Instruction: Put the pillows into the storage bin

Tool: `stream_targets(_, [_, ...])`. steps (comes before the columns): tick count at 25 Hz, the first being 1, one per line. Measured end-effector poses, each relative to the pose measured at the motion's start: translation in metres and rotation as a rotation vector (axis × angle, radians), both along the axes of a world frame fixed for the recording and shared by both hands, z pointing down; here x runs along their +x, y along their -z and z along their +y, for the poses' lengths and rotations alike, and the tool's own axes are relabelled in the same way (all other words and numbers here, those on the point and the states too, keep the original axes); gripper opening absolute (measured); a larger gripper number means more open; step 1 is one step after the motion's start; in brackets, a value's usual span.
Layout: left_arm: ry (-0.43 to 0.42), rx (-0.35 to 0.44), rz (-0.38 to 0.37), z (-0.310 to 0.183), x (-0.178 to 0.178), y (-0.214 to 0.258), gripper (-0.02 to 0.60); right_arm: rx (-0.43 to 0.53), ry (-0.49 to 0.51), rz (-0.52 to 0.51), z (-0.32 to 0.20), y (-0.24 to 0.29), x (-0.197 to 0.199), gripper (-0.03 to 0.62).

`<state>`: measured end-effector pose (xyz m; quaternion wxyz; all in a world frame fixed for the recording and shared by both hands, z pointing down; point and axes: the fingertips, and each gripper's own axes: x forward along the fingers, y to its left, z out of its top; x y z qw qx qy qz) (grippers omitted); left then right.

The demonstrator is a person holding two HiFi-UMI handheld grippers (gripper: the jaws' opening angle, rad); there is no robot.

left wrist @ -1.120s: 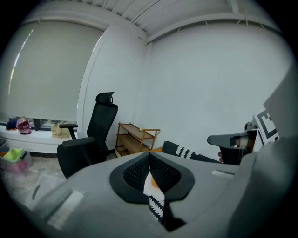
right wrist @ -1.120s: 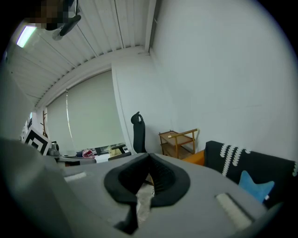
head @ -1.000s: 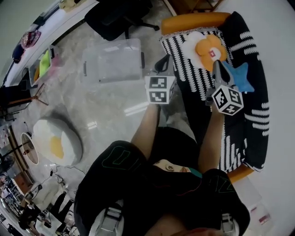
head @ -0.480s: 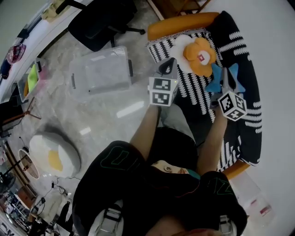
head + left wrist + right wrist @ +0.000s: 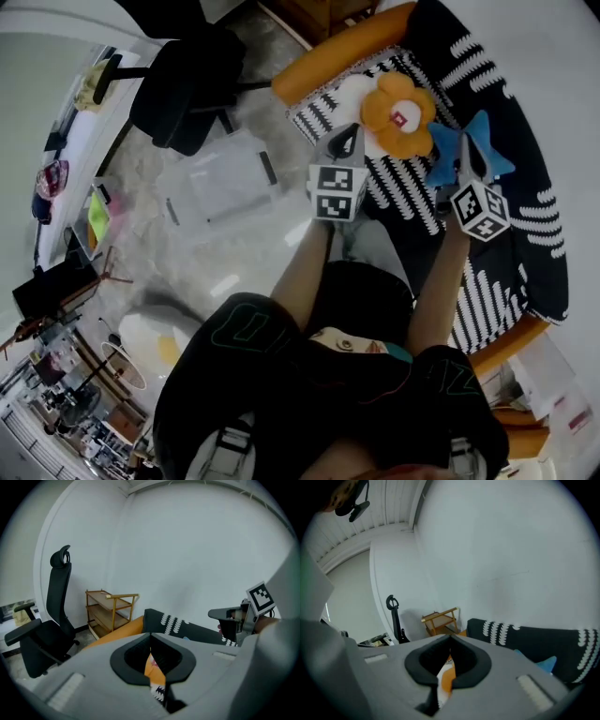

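We hold the left gripper [image 5: 344,142] and the right gripper [image 5: 464,153], jaws pressed together on nothing, above the sofa [image 5: 328,52]. An orange flower pillow [image 5: 401,114] and a blue star pillow [image 5: 491,152] lie on its striped throw [image 5: 398,195]. The clear storage bin [image 5: 220,183] sits on the floor, well apart.

The floor [image 5: 244,253] is pale grey stone with veins, and it shines with reflections of light. A black office chair [image 5: 183,80] stands on it, near the end of an orange sofa [image 5: 342,45] that wears a black cover [image 5: 530,216] with white stripes. The wall [image 5: 197,545] behind the sofa is plain white. A low wooden shelf cart [image 5: 110,609] stands against this wall, between the chair and the sofa. A white worktop [image 5: 70,141] runs along the far left of the head view.
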<state>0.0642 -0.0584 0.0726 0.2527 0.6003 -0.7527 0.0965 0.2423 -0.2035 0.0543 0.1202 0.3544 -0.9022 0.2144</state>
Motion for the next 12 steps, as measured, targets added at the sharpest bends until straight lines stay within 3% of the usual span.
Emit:
stream_targets(6, [-0.052, -0.167, 0.023, -0.059, 0.015, -0.08, 0.011, -0.141, -0.101, 0.017, -0.059, -0.085, 0.03, 0.003])
stream_targets(12, [-0.101, -0.324, 0.005, -0.087, 0.021, -0.157, 0.011, -0.242, -0.12, 0.041, -0.091, -0.174, 0.034, 0.003])
